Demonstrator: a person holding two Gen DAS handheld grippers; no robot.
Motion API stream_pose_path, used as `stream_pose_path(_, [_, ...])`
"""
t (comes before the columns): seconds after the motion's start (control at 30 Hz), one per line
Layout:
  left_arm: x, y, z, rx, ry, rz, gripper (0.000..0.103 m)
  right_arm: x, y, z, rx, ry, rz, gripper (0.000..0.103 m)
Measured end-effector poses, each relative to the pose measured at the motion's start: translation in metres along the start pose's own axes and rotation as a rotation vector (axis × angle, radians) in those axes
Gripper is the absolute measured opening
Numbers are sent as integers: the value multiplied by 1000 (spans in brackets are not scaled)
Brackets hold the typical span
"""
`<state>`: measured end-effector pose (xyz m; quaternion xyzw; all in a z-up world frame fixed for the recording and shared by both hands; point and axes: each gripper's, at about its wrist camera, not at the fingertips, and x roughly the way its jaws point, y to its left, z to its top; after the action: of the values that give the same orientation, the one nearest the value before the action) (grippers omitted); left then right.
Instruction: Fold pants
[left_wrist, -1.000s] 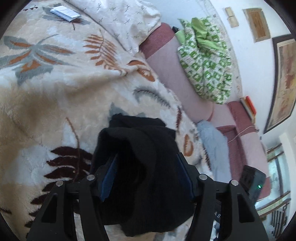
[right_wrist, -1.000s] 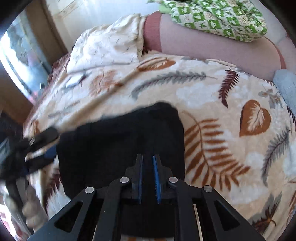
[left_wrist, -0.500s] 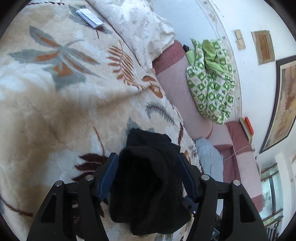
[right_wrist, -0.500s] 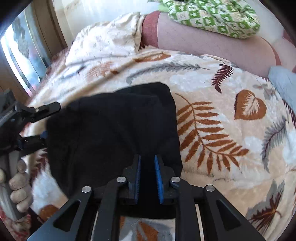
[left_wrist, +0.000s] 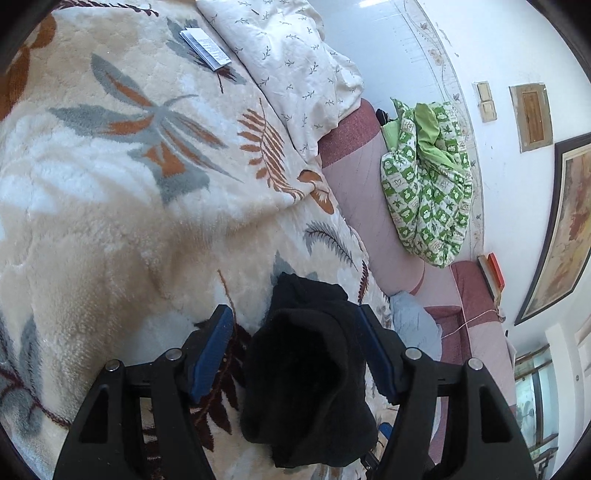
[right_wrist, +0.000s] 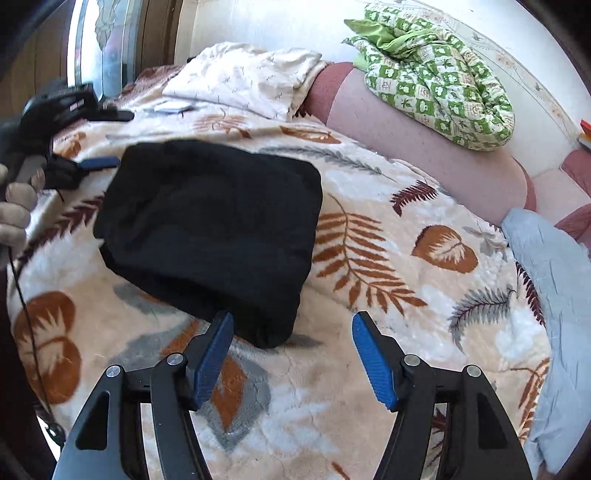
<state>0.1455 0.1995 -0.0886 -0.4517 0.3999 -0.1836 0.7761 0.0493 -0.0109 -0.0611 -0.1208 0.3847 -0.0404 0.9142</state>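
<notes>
The black pants (right_wrist: 214, 229) lie folded into a thick rectangle on the leaf-patterned blanket (right_wrist: 388, 280). My right gripper (right_wrist: 291, 345) is open and empty, just in front of the bundle's near edge. My left gripper (left_wrist: 295, 345) is open, its blue pads either side of the bundle's end (left_wrist: 306, 373) without pressing it. In the right wrist view the left gripper (right_wrist: 79, 155) shows at the bundle's far left side, held by a hand.
A white pillow (left_wrist: 288, 70) and a folded paper (left_wrist: 205, 48) lie at the bed's head. A green patterned quilt (right_wrist: 439, 77) sits on the pink headboard (right_wrist: 424, 147). A light blue cloth (right_wrist: 554, 280) lies at the right edge.
My right gripper opened, let go of the pants and pulled back. The folded pants now rest on the blanket. My left gripper drew back from the bundle and stays open.
</notes>
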Motion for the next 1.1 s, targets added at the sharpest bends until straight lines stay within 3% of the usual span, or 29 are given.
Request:
stream_pose_path(0.13, [1,-2,-2,15,-4,26,67,21,2,14,67,-23,22,68])
stream_pose_path(0.2, [-1,2,-1,5,-11,25,67,29,-4,18,124,-2,41,38])
stream_pose_path(0.23, [-2,3,0,-3,-13,24,67,33,-12,18,179,17,61,35])
stream_pose_path(0.37, [-1,9,2,-26,-9,15,67,40,-31,9,282,47,61,35])
stream_pose_path(0.43, [-1,10,3,-30,-7,14,66,41,-34,6,298,62,55,40])
stream_pose_path(0.5, [-2,10,4,-34,-9,9,67,39,-35,7,288,92,50,52])
stream_pose_path(0.57, [-5,10,6,-40,-14,7,67,29,-35,10,265,115,56,52])
stream_pose_path(0.7, [-9,12,11,-55,-24,-1,67,-14,-28,26,203,33,80,52])
stream_pose_path(0.87, [-13,12,11,-55,-23,10,67,-8,-7,77,167,-16,222,45])
stream_pose_path(1.0, [-29,14,17,-54,-75,29,67,16,8,111,236,-8,325,45])
stream_pose_path(1.1, [-39,20,24,-72,-107,27,67,42,35,129,193,68,368,45])
